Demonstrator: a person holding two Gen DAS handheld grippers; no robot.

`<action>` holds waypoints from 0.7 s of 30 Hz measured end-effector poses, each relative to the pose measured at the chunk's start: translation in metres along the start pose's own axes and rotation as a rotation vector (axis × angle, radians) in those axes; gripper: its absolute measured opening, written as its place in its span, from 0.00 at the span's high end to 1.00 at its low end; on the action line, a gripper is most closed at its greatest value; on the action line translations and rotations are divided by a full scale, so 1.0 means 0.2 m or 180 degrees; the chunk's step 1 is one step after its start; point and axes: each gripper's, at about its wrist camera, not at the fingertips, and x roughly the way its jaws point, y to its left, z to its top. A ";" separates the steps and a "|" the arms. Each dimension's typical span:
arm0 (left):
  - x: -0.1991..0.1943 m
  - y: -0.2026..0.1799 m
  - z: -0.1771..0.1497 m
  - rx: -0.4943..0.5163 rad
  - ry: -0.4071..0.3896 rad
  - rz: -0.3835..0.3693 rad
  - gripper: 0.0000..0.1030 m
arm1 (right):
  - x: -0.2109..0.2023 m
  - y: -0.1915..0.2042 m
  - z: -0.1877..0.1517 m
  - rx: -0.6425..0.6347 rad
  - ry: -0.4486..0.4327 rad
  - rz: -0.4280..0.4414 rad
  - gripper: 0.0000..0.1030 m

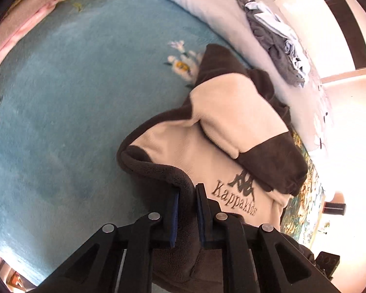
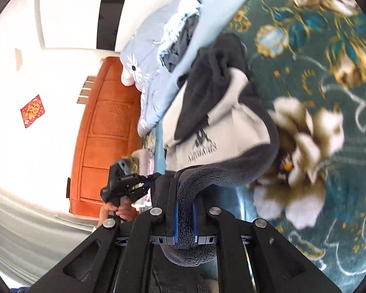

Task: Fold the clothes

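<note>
Both grippers pinch the dark hem of one fleece [image 1: 207,151], likely so its edge can be carried over in a fold. The left gripper [image 1: 186,195] clamps hem at 6 o'clock; the right gripper [image 2: 185,210] grips a thick roll of it, jaws narrow. The fleece lies on the blanket [image 1: 61,97], sleeve folded across the chest. One pile [image 1: 278,41] waits at 1 o'clock — count unclear.

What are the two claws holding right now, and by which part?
Both grip the brown-and-cream fleece sweatshirt: left claw and right claw each pinch its dark brown edge.
</note>
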 end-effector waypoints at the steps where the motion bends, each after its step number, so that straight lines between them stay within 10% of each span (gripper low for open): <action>1: 0.01 -0.03 0.04 -0.0030 -0.0069 -0.0054 0.87 | 0.01 0.00 0.05 0.0000 -0.0036 -0.0029 0.92; 9: 0.12 -0.07 0.14 -0.0097 -0.0150 -0.0135 0.73 | 0.10 0.01 0.43 0.0003 -0.0321 -0.0260 0.92; 13: 0.23 -0.03 0.06 -0.0027 0.0084 -0.0182 0.42 | 0.13 -0.07 0.56 0.0174 -0.0361 -0.0375 0.92; 21: 0.46 -0.16 -0.07 0.0544 0.0823 0.0180 0.34 | 0.21 -0.12 0.74 0.0220 -0.0278 -0.0575 0.92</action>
